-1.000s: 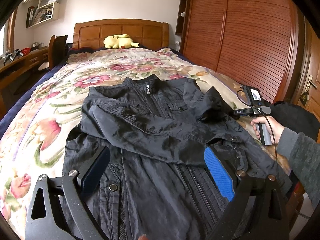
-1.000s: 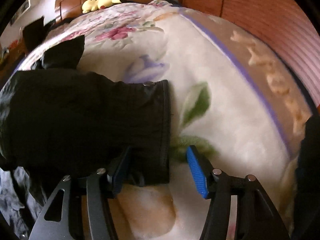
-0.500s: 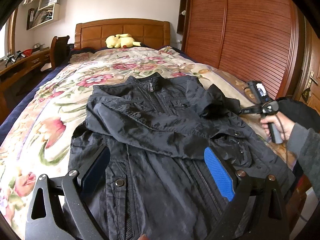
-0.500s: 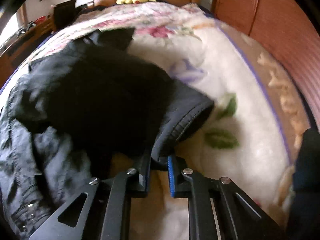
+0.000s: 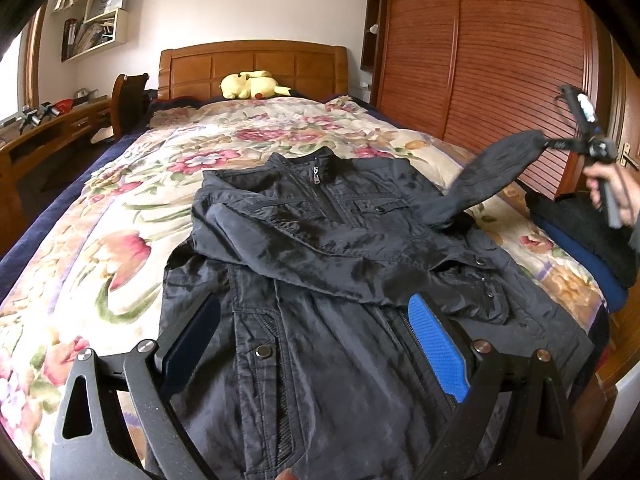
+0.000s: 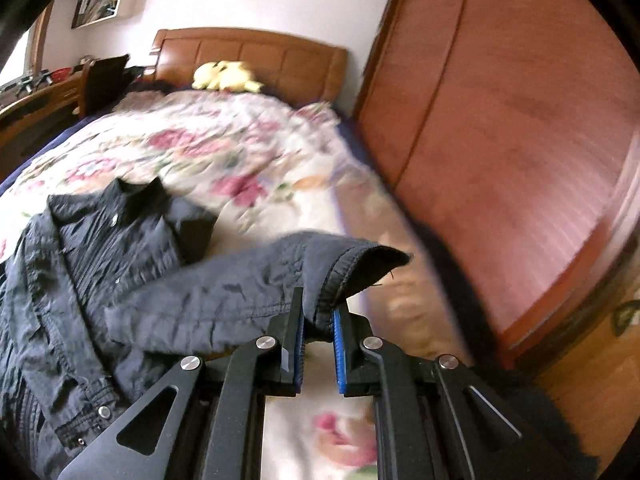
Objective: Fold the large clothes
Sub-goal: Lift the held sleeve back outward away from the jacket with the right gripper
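Note:
A dark jacket (image 5: 320, 248) lies front-up on the floral bedspread (image 5: 132, 208), collar toward the headboard, one sleeve folded across its chest. My left gripper (image 5: 316, 320) hovers open over the jacket's lower front, nothing between its blue pads. My right gripper (image 6: 319, 312) is shut on the cuff of the other sleeve (image 6: 248, 292). In the left wrist view that sleeve (image 5: 496, 168) hangs stretched in the air, up to the right gripper (image 5: 550, 142) held by a hand at the far right.
A yellow plush toy (image 5: 250, 85) rests by the wooden headboard (image 5: 252, 64). A slatted wooden wardrobe (image 5: 500, 48) runs along the bed's right side. A dark bundle (image 5: 580, 220) lies at the right bed edge. A desk and chair (image 5: 128, 100) stand at the left.
My right gripper closed on the sleeve cuff and lifted it up off the bed, pulling the sleeve taut. My left gripper shifted slightly and stayed open.

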Motion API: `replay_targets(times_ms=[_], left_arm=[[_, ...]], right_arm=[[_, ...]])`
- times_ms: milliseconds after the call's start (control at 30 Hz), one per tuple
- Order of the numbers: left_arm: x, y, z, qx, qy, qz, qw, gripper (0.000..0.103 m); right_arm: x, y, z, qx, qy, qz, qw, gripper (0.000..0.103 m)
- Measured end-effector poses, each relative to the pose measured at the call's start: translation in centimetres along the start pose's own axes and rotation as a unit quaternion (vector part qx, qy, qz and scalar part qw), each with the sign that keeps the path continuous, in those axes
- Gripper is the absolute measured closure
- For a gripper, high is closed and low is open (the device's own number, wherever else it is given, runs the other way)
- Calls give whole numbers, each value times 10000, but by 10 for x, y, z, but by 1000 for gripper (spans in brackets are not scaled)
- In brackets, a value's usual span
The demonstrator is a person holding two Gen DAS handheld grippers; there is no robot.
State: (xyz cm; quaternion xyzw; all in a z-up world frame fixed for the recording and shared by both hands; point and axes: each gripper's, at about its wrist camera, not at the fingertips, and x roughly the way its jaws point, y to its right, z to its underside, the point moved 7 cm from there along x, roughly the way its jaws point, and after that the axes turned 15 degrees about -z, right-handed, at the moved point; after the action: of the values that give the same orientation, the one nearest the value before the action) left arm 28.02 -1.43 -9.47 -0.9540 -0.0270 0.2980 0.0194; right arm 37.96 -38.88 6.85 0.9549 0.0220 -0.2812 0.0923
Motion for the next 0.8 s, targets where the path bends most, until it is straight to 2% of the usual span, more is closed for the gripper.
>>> replay_targets(times_ms=[133, 267, 367, 400, 633, 800], left_arm=[[-3, -3, 1, -5, 19, -4, 10000, 8], [-5, -3, 3, 50, 35, -25, 10000, 7], [-5, -4, 2, 66, 32, -42, 10000, 7], [-4, -5, 2, 51, 30, -33, 10000, 7], [-5, -5, 3, 80, 29, -37, 10000, 7], [-4, -4, 2, 75, 34, -32, 10000, 7]], right_arm=[[-37, 26, -14, -50, 199, 682, 9975, 92], [-62, 51, -18, 165, 271, 1027, 9942, 92], [-67, 49, -19, 227, 226, 1125, 9931, 92], [-63, 36, -27, 229, 201, 1175, 9926, 92], [-50, 29, -39, 182, 158, 1260, 9917, 92], [-51, 24, -36, 166, 245, 1058, 9940, 92]])
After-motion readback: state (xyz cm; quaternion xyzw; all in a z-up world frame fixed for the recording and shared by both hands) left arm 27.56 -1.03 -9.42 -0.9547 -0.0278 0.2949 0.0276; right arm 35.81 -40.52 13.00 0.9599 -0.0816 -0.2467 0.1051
